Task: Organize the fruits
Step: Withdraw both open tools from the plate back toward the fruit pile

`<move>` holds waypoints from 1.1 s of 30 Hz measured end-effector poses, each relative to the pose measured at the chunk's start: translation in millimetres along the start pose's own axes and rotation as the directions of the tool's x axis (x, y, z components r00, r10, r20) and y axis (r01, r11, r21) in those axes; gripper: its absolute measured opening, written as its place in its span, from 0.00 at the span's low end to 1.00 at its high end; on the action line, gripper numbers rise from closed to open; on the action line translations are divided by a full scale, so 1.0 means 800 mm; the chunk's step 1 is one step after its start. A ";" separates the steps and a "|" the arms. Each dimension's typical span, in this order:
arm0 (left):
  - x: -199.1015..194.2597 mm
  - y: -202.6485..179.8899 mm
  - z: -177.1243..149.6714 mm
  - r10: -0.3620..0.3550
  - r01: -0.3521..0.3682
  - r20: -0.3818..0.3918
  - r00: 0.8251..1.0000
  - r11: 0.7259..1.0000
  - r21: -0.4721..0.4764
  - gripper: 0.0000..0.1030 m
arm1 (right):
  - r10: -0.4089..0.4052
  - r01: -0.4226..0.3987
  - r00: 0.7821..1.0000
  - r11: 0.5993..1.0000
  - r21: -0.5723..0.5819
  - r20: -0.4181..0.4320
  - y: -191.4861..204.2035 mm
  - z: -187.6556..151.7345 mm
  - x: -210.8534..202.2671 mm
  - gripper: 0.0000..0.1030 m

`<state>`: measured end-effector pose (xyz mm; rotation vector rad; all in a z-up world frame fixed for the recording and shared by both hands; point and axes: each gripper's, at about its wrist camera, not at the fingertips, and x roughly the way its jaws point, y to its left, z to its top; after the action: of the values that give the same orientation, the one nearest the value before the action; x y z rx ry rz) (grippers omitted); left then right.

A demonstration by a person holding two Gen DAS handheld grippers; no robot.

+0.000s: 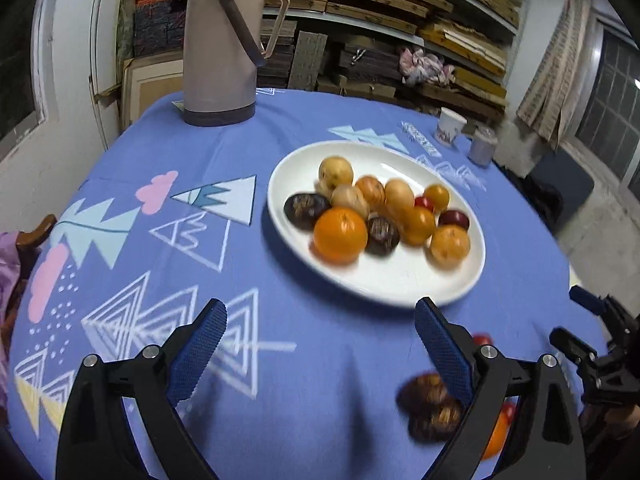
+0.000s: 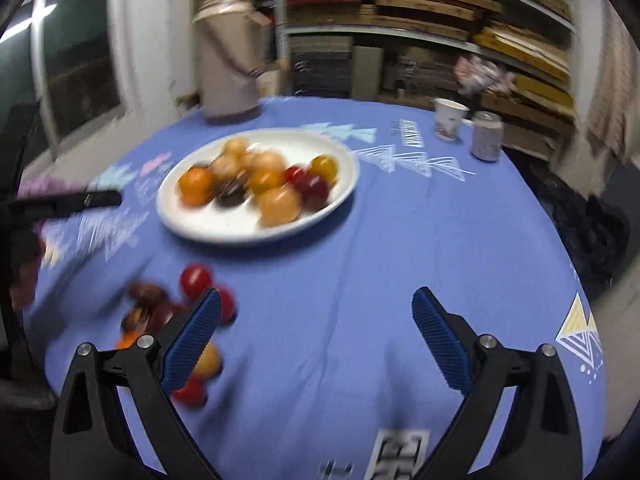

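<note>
Left gripper [image 1: 320, 322]: fingers spread, empty; white plate [image 1: 400, 280] of fruit just ahead. Right gripper [image 2: 316, 310]: fingers spread, empty; loose fruit [image 2: 195, 280] beside its left finger.

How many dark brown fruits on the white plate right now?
2. First dark fruit sits at the pile's left edge on the white plate; second dark fruit is just right of the big orange. Others may be hidden in the pile.

The left claw [image 1: 320, 328], black-framed with blue ribbed pads, points forward and down, its jaws spread wide with nothing between them; the right claw [image 2: 318, 316], of the same build, angles down likewise, jaws wide apart and empty; each shows at the other's outer side.
</note>
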<state>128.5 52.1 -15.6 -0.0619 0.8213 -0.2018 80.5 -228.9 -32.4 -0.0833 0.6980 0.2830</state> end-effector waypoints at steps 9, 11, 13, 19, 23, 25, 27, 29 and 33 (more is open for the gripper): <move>-0.014 -0.004 -0.037 -0.017 0.016 -0.064 0.998 1.000 -0.006 0.93 | 0.088 -0.100 0.989 0.990 -0.098 -0.120 0.043 -0.042 -0.001 0.52; -0.019 -0.010 -0.040 -0.043 0.043 -0.066 0.997 0.999 0.004 0.93 | 0.119 -0.134 0.985 0.984 -0.116 -0.124 0.051 -0.047 -0.007 0.52; -0.022 -0.016 -0.045 -0.043 0.045 -0.064 0.997 0.999 0.028 0.93 | 0.138 -0.156 0.981 0.979 -0.131 -0.137 0.057 -0.051 -0.006 0.51; -0.011 -0.024 -0.057 -0.050 0.056 -0.102 0.993 0.997 0.052 0.93 | 0.173 -0.196 0.971 0.971 -0.135 -0.163 0.072 -0.057 0.011 0.44; -0.008 -0.026 -0.061 -0.056 0.063 -0.115 0.992 0.996 0.061 0.93 | 0.166 -0.191 0.971 0.972 -0.138 -0.174 0.081 -0.058 0.024 0.36; -0.007 -0.028 -0.062 -0.060 0.068 -0.122 0.991 0.995 0.068 0.93 | 0.203 -0.223 0.963 0.969 -0.105 -0.176 0.081 -0.056 0.029 0.24; -0.008 -0.032 -0.064 -0.067 0.078 -0.129 0.989 0.993 0.083 0.93 | 0.198 -0.220 0.964 0.968 -0.120 -0.177 0.082 -0.056 0.028 0.24; -0.008 -0.035 -0.067 -0.074 0.087 -0.135 0.988 0.992 0.097 0.93 | 0.221 -0.242 0.958 0.965 -0.102 -0.182 0.077 -0.056 0.027 0.23; -0.010 -0.042 -0.072 -0.101 0.118 -0.146 0.984 0.986 0.115 0.93 | 0.215 -0.230 0.959 0.971 -0.065 -0.183 0.061 -0.057 0.024 0.23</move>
<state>75.9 22.1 -44.8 0.0235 0.9439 -0.3636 52.7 -185.3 -78.7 -0.1129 0.8715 0.5268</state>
